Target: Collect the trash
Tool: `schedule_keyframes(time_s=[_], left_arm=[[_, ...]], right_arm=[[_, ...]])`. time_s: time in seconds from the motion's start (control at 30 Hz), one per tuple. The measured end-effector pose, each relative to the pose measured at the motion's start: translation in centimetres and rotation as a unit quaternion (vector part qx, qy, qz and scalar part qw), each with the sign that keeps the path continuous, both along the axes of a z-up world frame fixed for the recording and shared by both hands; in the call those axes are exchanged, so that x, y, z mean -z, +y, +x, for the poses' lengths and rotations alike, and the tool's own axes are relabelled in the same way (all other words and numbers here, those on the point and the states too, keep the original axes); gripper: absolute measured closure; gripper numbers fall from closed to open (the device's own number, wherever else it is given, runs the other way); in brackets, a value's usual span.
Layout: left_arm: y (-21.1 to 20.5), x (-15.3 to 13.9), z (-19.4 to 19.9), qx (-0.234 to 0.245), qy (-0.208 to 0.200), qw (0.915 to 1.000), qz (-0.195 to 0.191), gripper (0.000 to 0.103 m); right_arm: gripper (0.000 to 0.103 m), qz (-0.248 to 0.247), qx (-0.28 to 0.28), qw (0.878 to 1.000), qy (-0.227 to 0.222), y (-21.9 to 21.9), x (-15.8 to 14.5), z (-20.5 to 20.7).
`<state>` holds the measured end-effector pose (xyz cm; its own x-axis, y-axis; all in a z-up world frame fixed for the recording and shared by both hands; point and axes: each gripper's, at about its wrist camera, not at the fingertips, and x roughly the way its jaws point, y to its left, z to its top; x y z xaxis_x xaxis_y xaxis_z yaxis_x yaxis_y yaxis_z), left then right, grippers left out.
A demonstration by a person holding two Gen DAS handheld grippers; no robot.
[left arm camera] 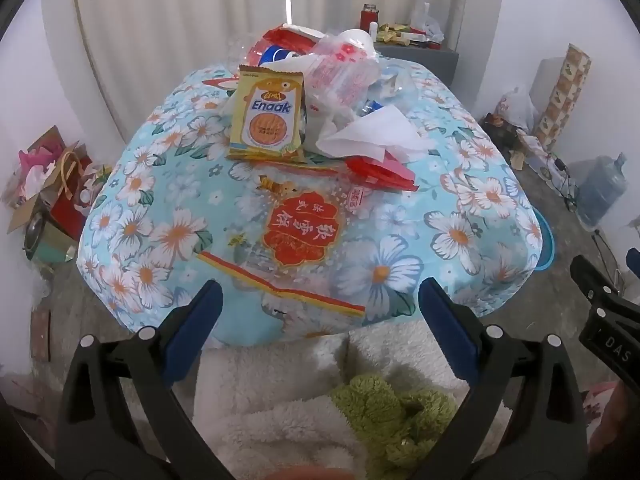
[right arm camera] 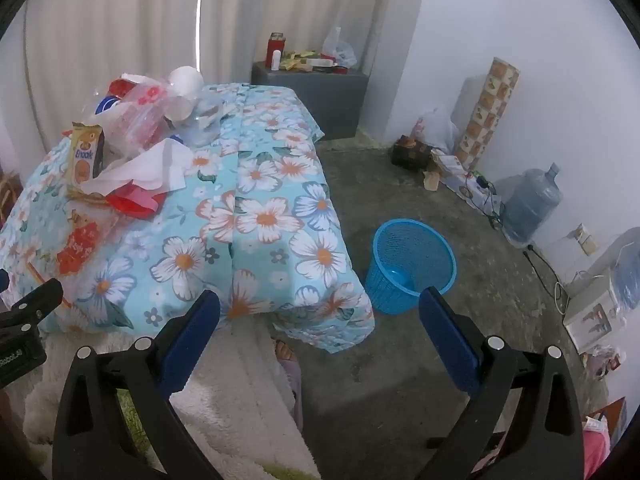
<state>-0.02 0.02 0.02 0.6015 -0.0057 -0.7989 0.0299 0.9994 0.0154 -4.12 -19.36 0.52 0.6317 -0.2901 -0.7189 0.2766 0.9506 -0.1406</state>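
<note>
1. Two grippers are seen: the left gripper (left arm camera: 318, 308) and the right gripper (right arm camera: 320, 320). Both are spread to their full width, with nothing held between the blue pads.
2. One pile of trash (left arm camera: 320, 92) is heaped on the far half of the table. Among it, one yellow Enaak biscuit wrapper (left arm camera: 266, 120), one crumpled white tissue (left arm camera: 374, 136), one red wrapper (left arm camera: 380, 172), one clear plastic bag with red print (left arm camera: 344, 72) and one white paper cup (right arm camera: 185, 80) are counted; the rest is tangled and cannot be counted.
3. One large flat clear packet with a red label (left arm camera: 300, 228) is laid nearer the left gripper, apart from the pile.
4. One blue mesh wastebasket (right arm camera: 412, 264) is stood on the floor beside the table's right corner, seemingly empty.
5. The table is draped with a light-blue floral cloth (right arm camera: 260, 216); the bare grey concrete floor (right arm camera: 400, 184) is bounded by white walls and pale curtains (left arm camera: 180, 20).
6. One water jug (right arm camera: 532, 204) and one grey cabinet (right arm camera: 312, 96) are set along the walls.
7. A fluffy white garment (left arm camera: 260, 400) is visible below the grippers.
</note>
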Motion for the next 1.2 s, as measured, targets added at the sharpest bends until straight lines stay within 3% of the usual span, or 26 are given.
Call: schedule_keyframes(time_s=[1.2], left_arm=[[0.01, -0.02, -0.07, -0.001, 0.003, 1.0000, -0.003, 0.009]], right_arm=[[0.006, 0.007, -0.001, 1.000, 0.000, 0.30, -0.24, 0.09]])
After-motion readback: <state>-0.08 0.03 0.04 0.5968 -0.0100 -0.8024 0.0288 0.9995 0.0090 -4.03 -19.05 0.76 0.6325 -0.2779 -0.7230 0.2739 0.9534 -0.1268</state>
